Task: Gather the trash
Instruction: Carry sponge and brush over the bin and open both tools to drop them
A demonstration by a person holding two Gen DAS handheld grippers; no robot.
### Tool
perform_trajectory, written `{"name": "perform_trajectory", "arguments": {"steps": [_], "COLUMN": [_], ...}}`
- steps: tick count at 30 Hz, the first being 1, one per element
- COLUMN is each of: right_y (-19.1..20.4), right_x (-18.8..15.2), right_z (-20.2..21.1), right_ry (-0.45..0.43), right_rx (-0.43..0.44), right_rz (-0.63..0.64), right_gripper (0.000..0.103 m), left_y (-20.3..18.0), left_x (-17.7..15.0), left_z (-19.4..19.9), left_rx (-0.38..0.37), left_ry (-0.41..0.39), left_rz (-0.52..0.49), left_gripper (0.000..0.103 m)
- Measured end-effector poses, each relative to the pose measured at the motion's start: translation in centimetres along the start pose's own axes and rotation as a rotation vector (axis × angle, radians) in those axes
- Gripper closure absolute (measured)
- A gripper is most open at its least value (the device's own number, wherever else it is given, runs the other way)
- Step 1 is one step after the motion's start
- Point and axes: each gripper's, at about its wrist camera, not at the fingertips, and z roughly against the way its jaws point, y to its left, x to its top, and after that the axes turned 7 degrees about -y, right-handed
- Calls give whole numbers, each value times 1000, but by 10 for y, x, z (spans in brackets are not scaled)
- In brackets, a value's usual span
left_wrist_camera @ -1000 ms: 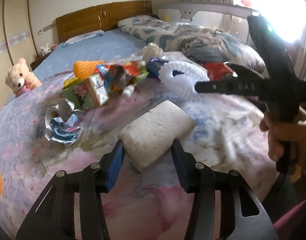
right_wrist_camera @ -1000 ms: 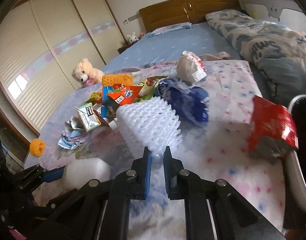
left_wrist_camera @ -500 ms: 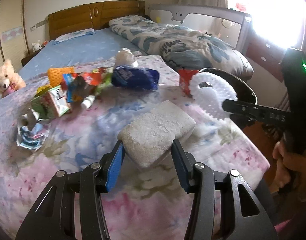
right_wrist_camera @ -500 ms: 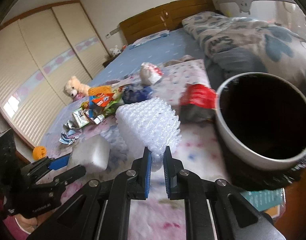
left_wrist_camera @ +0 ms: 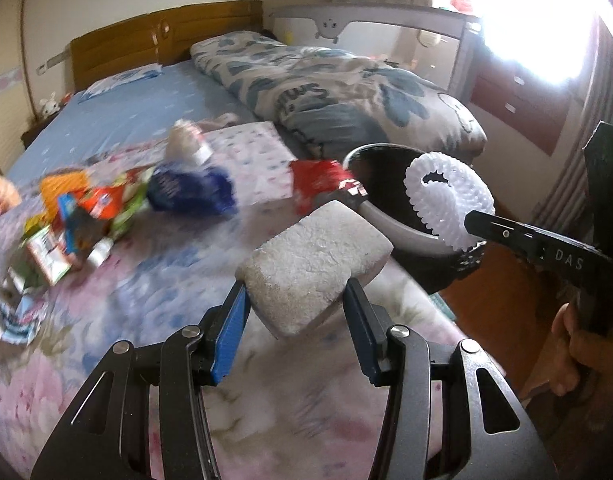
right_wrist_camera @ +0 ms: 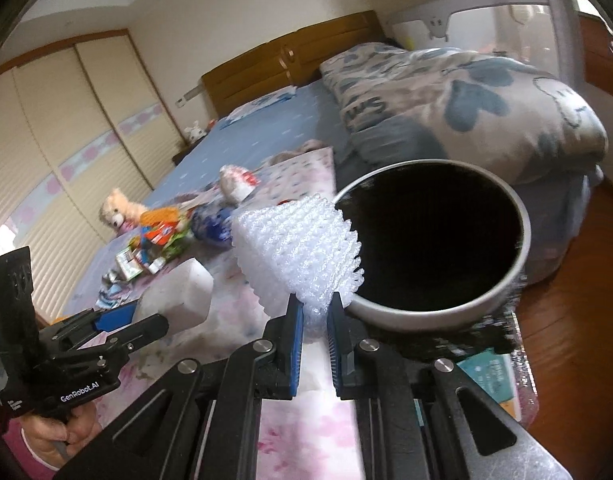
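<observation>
Since the earlier frame both claws have swung toward the trash bin (right_wrist_camera: 434, 312), which now fills the right-centre of the right wrist view. The right claw (right_wrist_camera: 314, 316) is clamped on the white foam net (right_wrist_camera: 298, 248), held at the bin's near rim. The left claw (left_wrist_camera: 296, 312) grips the white foam block (left_wrist_camera: 314, 264) above the floral blanket (left_wrist_camera: 146, 320), lower centre of the left wrist view. Snack wrappers (left_wrist_camera: 90, 216), a blue bag (left_wrist_camera: 190, 192) and a red packet (left_wrist_camera: 318, 184) lie on the bed, centre-left.
</observation>
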Motion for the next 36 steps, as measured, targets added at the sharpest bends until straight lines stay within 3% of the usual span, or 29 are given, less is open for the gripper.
{"name": "perform_trajectory", "arguments": {"steps": [20, 36], "right_y": [-66, -90], "right_x": [28, 47], "right_z": [3, -21], "right_ry": [-20, 18], "right_rx": [-102, -112], "right_rz": [-41, -46], "right_gripper": [92, 92], "left_y": [-71, -89], "left_x": [54, 77], "left_z": [-57, -103], "left_rx": [-19, -21], "left_ry": [22, 60], "left_rz": [-98, -133], "left_gripper": [54, 50]}}
